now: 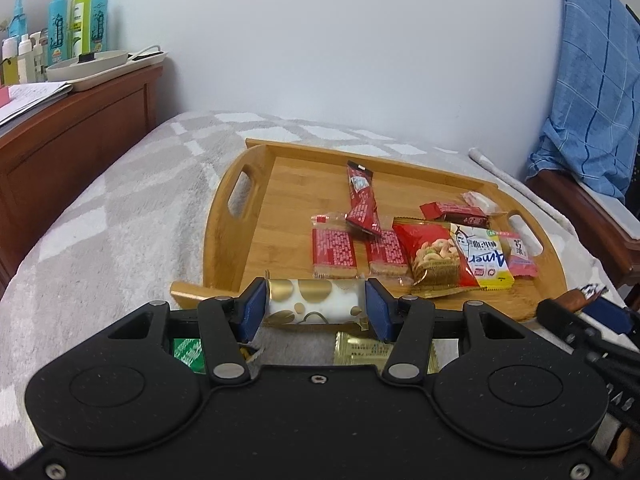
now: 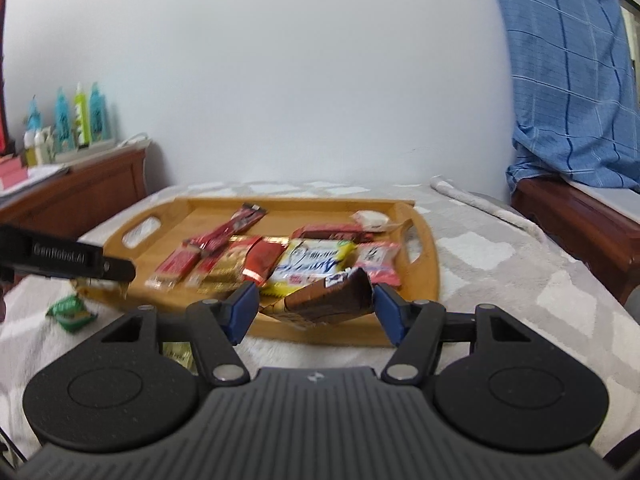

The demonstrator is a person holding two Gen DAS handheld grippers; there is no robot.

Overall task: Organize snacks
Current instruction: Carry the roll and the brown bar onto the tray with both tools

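While the gold-spotted pack [image 1: 314,301] sits pinched end to end in the left gripper [image 1: 316,306], just short of the tray [image 1: 256,200] rim, its slick wrapper could buckle and slide free. Clamped in the right gripper [image 2: 314,306], the brown bar [image 2: 330,300] hangs over the near rim and risks landing on the snacks crowded there.

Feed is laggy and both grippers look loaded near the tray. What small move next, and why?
Probably carry the left gripper forward over the wooden tray rim and release. It is shut on the white and gold snack pack, just short of the near edge, and bare wood lies left of the red biscuit packs. The right gripper holds its brown snack pack alongside, so move one at a time.
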